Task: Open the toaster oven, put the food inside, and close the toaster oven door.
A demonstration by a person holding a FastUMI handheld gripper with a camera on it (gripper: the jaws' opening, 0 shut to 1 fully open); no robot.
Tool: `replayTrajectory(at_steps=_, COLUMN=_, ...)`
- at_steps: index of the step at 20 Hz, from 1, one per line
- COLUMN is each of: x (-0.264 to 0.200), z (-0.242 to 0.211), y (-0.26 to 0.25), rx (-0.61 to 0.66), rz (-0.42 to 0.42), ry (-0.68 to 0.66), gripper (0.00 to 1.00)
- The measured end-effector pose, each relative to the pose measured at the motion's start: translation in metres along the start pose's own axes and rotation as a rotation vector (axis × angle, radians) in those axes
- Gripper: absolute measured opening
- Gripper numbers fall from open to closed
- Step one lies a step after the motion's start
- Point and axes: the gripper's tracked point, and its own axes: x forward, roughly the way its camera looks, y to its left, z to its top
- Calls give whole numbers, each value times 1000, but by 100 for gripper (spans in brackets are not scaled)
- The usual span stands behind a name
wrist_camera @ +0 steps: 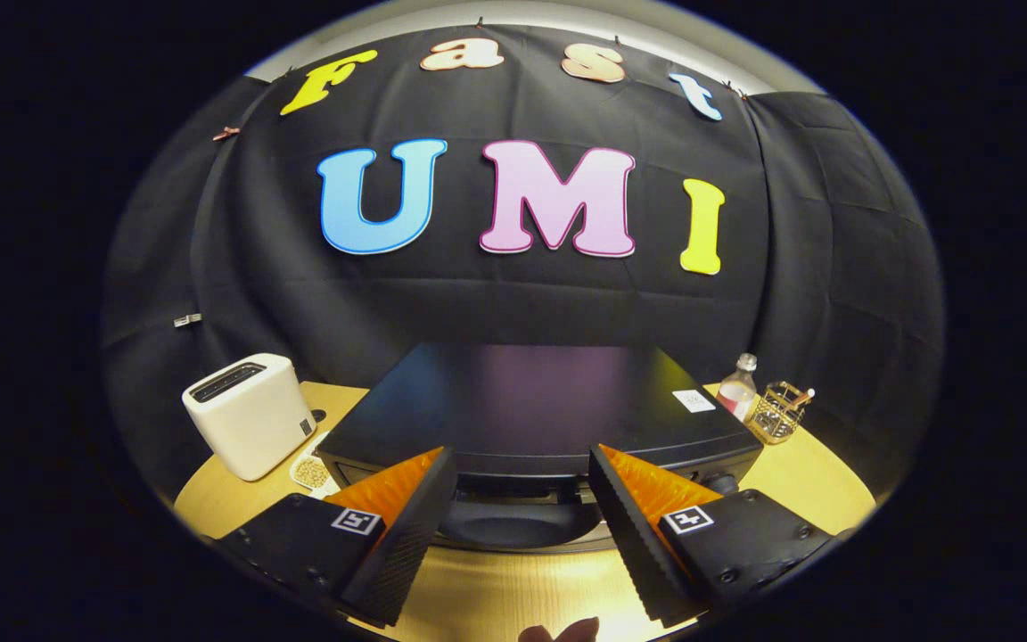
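Black cloth drapes the booth's back wall, and a round pale wooden table [513, 593] sits in front of it. At the middle of the table stands a black box-shaped toaster oven [536, 406] with a flat matte top and a small white label near its right rear corner. Its front faces the camera, the dark door handle [513, 524] running across the lower front, and the door looks closed.

The gripper [522, 486] hovers just in front of the oven, its two fingers spread wide apart with nothing between them; the handle lies in the gap just beyond the fingertips, untouched.

Left of the oven stands a white slot toaster [250, 423] with rounded corners. Between that toaster and the oven rests a small white dish of pale food pieces [310, 470], close to the oven's left front corner. Right of the oven are a clear bottle with pinkish contents [738, 390] and, beside it, a gold wire basket [779, 413].
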Motion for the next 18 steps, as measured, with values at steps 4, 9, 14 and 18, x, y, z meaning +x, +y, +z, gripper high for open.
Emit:
replayTrajectory(at_steps=4, x=-3, z=-11, y=1, rx=22, rz=-5, ry=19, gripper=99)
replayTrajectory(at_steps=9, x=-23, z=-25, y=1, rx=24, rz=-15, ry=34, gripper=99)
replayTrajectory(at_steps=14, x=-57, z=-62, y=2, rx=59, rz=2, ry=91, gripper=99)
replayTrajectory(at_steps=18, x=-76, z=-93, y=3, rx=38, rz=6, ry=141, gripper=98)
